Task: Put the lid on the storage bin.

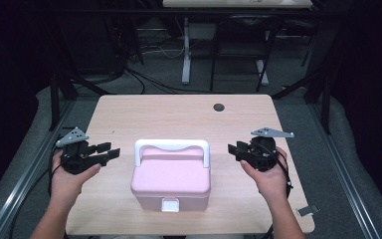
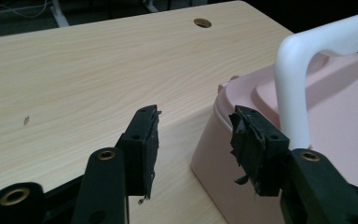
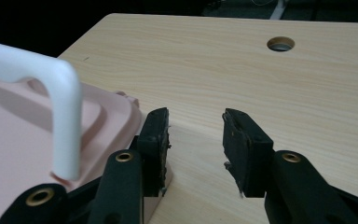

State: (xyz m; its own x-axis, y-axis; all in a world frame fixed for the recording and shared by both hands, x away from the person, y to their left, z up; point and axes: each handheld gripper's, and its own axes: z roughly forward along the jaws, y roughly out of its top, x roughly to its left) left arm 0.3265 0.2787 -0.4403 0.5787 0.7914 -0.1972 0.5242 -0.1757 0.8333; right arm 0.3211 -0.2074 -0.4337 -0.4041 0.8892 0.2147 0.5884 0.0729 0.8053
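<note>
The table (image 1: 189, 112) is bare apart from the pink box (image 1: 171, 181), which sits near my edge with its white handle (image 1: 172, 146) upright, so there is free board behind and at both sides. I have the left gripper (image 1: 110, 150) and right gripper (image 1: 234, 149) flanking it, jaws parted and empty, likely ready to take its sides.

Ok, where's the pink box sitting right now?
In the high view the pink box sits near the table's front edge, centred between the left gripper and right gripper.
</note>
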